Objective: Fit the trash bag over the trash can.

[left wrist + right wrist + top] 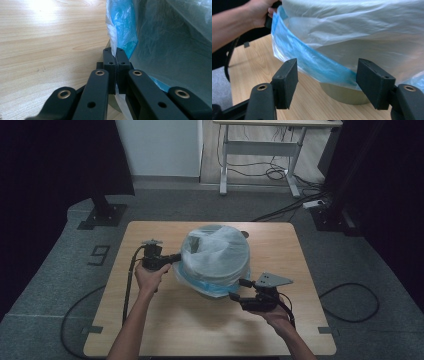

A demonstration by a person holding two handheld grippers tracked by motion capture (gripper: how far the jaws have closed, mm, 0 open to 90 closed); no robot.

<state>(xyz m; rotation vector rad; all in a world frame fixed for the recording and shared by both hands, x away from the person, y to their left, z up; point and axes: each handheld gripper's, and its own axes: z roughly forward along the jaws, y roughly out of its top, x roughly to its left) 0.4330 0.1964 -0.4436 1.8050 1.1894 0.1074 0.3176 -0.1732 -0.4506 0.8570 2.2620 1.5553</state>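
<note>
A round bin (216, 292) stands in the middle of the wooden table (150, 330), draped in a translucent white plastic bag (216, 254) with a blue hem (317, 65). My left gripper (177, 257) is at the bag's left side, shut on a fold of the bag (113, 47). At the bin's front right, my right gripper (240, 289) is open, its jaws spread wide just short of the blue hem. The bin's grey base (344, 94) shows under the bag in the right gripper view.
A desk frame (260, 150) with loose cables stands on the floor beyond the table. A black stand base (102, 215) sits at the far left. The tabletop in front of the bin is bare wood.
</note>
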